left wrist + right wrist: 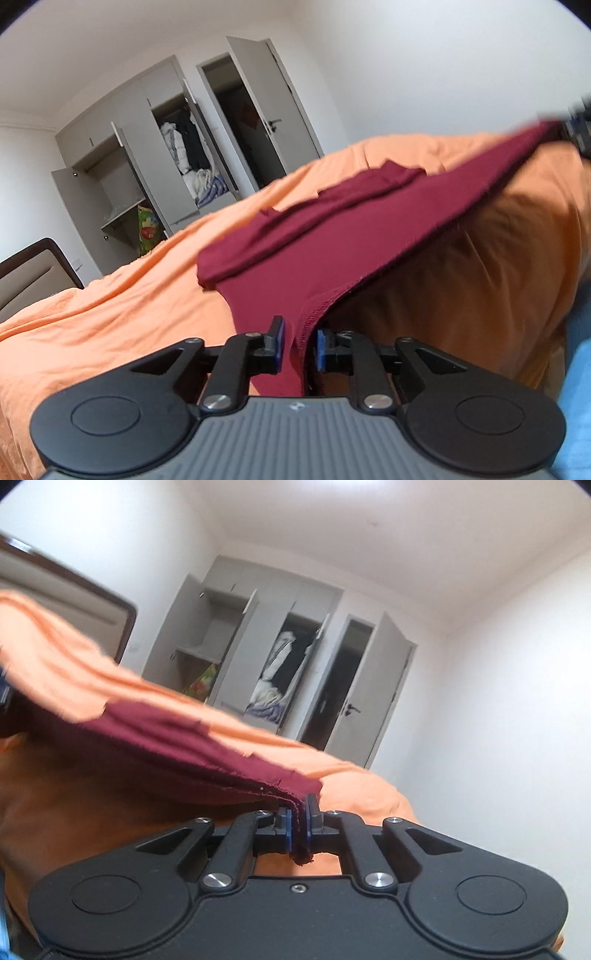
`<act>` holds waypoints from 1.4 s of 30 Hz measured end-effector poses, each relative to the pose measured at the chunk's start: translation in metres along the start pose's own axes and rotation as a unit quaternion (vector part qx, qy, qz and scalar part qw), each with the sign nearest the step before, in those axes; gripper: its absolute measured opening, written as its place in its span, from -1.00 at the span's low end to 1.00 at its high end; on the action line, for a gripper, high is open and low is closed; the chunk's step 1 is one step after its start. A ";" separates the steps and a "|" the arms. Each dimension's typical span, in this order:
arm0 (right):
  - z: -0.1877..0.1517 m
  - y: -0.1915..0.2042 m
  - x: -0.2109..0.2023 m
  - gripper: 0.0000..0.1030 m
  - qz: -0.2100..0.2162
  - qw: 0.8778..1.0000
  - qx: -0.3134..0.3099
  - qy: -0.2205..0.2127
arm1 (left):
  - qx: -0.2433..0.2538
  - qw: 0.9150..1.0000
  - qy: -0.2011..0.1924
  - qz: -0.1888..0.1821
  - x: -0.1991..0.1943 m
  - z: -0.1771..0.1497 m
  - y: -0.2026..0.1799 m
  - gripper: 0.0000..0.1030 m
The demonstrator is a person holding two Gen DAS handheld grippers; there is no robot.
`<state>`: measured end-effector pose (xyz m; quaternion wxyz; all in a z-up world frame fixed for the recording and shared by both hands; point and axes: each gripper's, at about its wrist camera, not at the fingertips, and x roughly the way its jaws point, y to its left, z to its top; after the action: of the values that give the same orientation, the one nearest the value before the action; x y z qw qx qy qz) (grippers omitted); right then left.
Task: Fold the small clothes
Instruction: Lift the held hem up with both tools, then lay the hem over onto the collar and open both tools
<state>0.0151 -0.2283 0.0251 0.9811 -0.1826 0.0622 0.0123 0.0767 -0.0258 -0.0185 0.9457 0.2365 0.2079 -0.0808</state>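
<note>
Though right gripper point(299, 827) tight on maroon garment point(332, 236), left gripper point(300, 347) slack around it; orange bedspread point(110, 314), wardrobe point(147, 155).

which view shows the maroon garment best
The left wrist view: the maroon garment spreads across the orange bedcover, folds and stitched hem visible, one corner between the left gripper fingers. The right wrist view shows it edge-on, a thin layered band pinched in the right gripper.
</note>
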 end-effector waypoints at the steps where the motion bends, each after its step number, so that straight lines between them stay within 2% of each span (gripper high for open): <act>1: 0.004 -0.004 0.003 -0.89 0.001 1.000 0.007 -0.003 | 0.006 1.000 0.004 0.002 0.002 -0.003 -0.004 -0.55; 8: 0.013 -0.010 0.010 -0.89 0.006 1.000 -0.001 -0.018 | 0.052 0.997 0.042 0.048 0.017 -0.023 -0.024 -0.56; 11: 0.012 -0.009 0.011 -0.88 0.007 1.000 0.001 -0.012 | 0.044 0.996 0.043 0.060 0.015 -0.026 -0.019 -0.65; 12: 0.012 -0.007 0.011 -0.88 0.007 1.000 0.000 -0.009 | 0.044 0.996 0.040 0.065 0.013 -0.026 -0.017 -0.80; 13: 0.010 -0.007 0.012 -0.88 0.009 1.000 0.000 -0.006 | 0.042 0.996 0.033 0.070 0.010 -0.026 -0.015 -0.90; 17: 0.010 -0.002 0.006 -0.89 0.013 1.000 0.006 -0.006 | 0.024 0.996 -0.017 0.088 -0.007 -0.017 -0.002 -0.93; 23: 0.023 -0.009 -0.019 -0.90 -0.016 0.997 0.020 -0.068 | -0.014 0.989 -0.109 0.103 -0.041 0.018 0.023 -0.94; 29: 0.061 -0.030 -0.051 -0.90 -0.024 0.991 0.045 -0.120 | -0.059 0.980 -0.176 0.069 -0.096 0.052 0.061 -0.93; 34: 0.096 -0.048 -0.082 -0.89 -0.025 0.987 0.021 -0.158 | -0.072 0.974 -0.212 0.030 -0.132 0.067 0.094 -0.93; 38: 0.101 -0.062 -0.077 -0.89 -0.016 0.989 0.019 -0.144 | -0.074 0.974 -0.215 -0.008 -0.133 0.069 0.108 -0.93; 42: 0.094 -0.066 -0.053 -0.88 -0.009 0.994 0.017 -0.109 | -0.072 0.979 -0.188 -0.029 -0.107 0.070 0.112 -0.93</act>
<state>-0.0235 -0.2567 0.1421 0.9851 -0.1641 -0.0462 0.0225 0.0338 0.0444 0.1303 0.9797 0.1419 0.0384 -0.1360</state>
